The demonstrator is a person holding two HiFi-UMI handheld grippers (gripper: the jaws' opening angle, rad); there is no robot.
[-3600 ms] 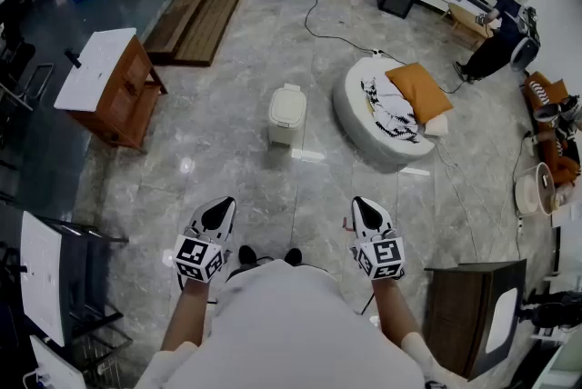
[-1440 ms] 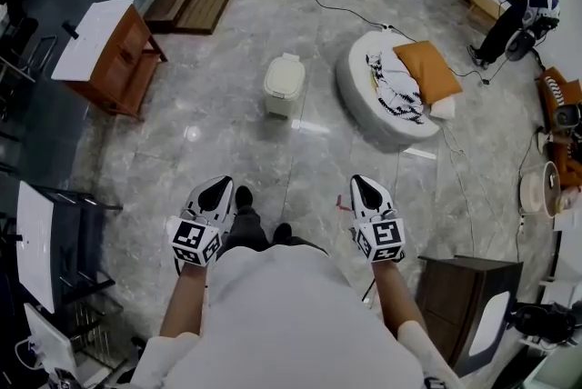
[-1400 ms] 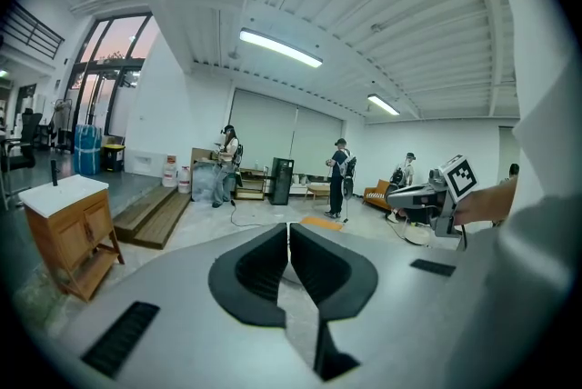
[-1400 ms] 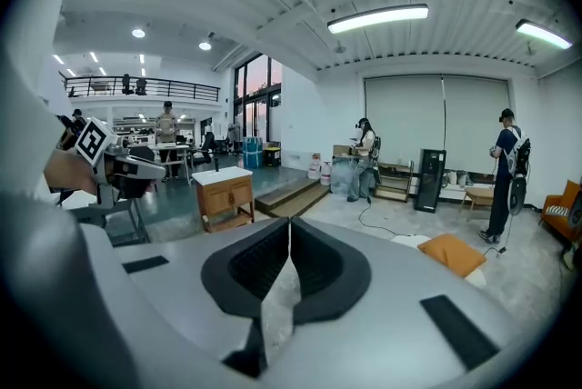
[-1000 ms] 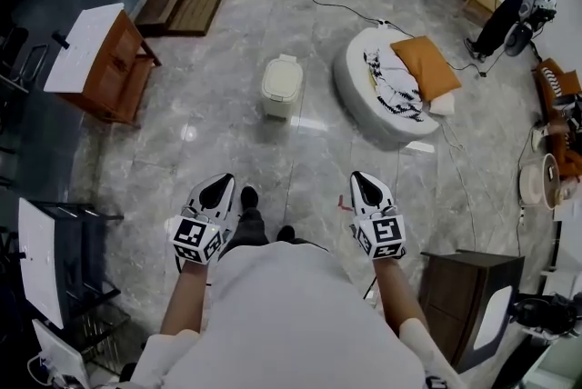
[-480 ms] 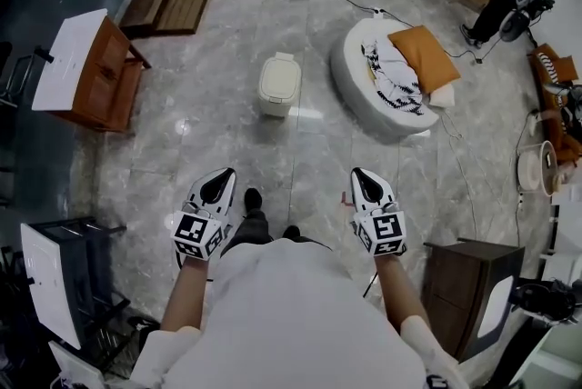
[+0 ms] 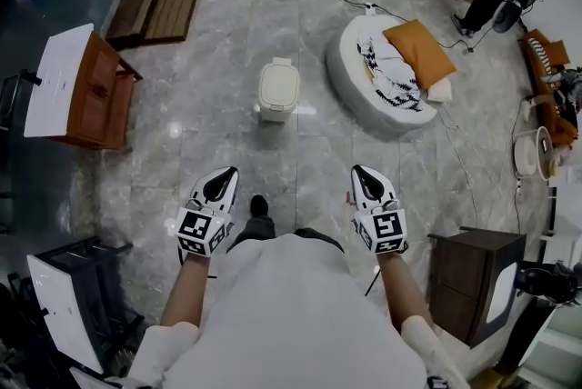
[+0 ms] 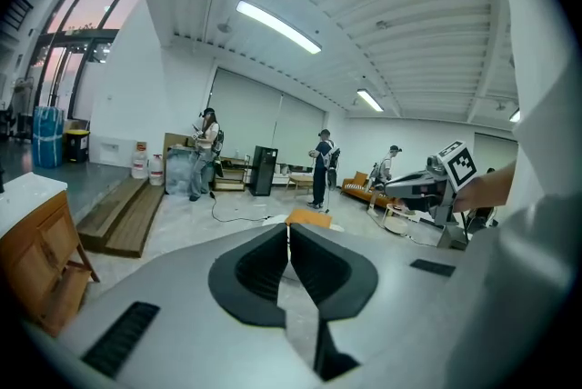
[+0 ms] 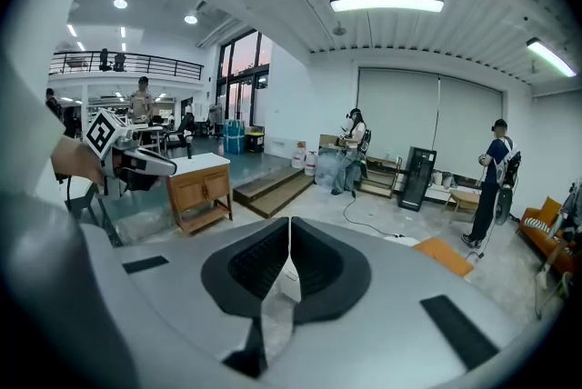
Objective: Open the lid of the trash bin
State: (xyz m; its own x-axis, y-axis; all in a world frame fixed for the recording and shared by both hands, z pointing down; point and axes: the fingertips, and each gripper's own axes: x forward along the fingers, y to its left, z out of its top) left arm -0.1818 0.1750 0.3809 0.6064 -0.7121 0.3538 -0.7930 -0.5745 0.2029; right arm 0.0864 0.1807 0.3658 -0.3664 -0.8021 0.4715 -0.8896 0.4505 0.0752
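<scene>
Overhead, glossy grey marble floor [image 7: 218, 105], wooden desk [image 7: 77, 87] at left, round white bed [image 7: 364, 92] at right, bin [image 7: 278, 89] with lid down, standing well ahead, left gripper [image 7: 221, 183] and right gripper [image 7: 364, 181] both pressed together, pinching nothing, well apart from bin

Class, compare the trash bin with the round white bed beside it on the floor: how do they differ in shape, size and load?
Shape: the trash bin is a rounded box; the round bed is a circle.
Size: the bin is far smaller than the bed.
Load: the bin's closed lid is bare; the bed bears an orange cushion and a patterned cloth.
Both are whitish and stand on the floor.
</scene>
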